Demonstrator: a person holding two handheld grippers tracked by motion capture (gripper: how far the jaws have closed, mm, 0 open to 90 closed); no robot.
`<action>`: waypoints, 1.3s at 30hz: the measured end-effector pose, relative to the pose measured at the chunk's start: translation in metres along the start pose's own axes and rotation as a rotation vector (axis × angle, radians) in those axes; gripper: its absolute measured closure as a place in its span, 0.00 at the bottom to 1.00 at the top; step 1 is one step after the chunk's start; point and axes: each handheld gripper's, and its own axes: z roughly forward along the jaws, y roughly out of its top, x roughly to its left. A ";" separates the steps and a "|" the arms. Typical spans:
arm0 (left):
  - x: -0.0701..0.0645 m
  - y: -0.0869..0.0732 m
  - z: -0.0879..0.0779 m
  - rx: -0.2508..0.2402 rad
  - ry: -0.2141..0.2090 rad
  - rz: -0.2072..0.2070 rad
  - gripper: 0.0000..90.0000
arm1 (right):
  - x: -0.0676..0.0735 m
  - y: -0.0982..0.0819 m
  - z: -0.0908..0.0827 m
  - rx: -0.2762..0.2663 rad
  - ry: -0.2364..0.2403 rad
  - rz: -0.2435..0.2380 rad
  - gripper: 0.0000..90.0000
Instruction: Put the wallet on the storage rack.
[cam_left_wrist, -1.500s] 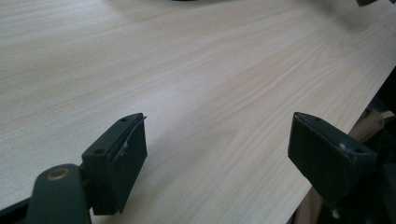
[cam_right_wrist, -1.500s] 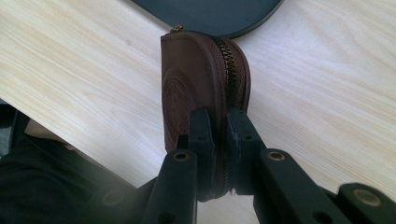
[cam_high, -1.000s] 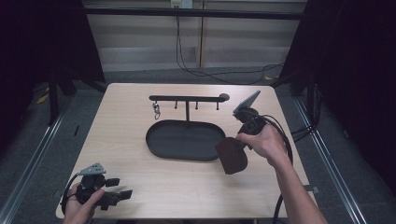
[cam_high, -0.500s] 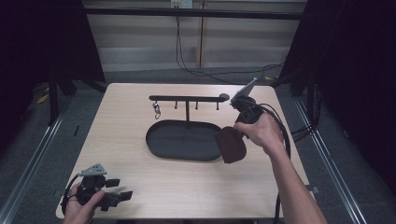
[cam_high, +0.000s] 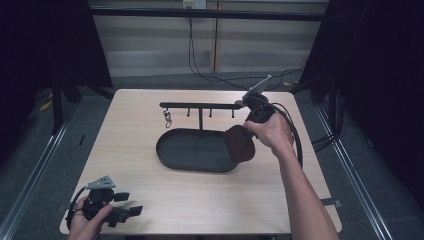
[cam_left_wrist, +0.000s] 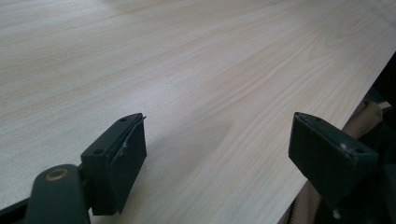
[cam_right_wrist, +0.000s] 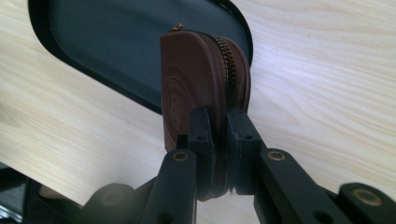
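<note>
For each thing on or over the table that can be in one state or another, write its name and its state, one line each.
Brown zip pouch: zipped shut, clamped, hanging over the tray's right end.
Right gripper: jaws shut on the pouch.
Left gripper: jaws open, nothing between them, low at the table's near left corner.
Black oval tray: flat on the table, nothing lying in it.
Hook rack: upright, one small metal clip hanging at its left.

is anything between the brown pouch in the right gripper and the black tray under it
Nothing visible. The brown zip pouch, clamped in the right gripper, hangs over the right end of the black oval tray; the tray floor beside it looks bare, and the hook rack stands behind.
</note>
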 end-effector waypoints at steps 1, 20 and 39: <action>0.000 0.000 0.000 0.007 -0.002 0.007 0.21 | -0.002 0.002 0.002 -0.012 0.013 0.017 0.90; 0.000 0.000 -0.001 0.007 -0.016 0.015 0.21 | -0.019 0.010 0.039 -0.107 0.143 0.120 0.91; 0.000 0.000 -0.001 -0.003 -0.030 0.008 0.20 | -0.034 0.003 0.077 -0.133 0.263 0.186 0.91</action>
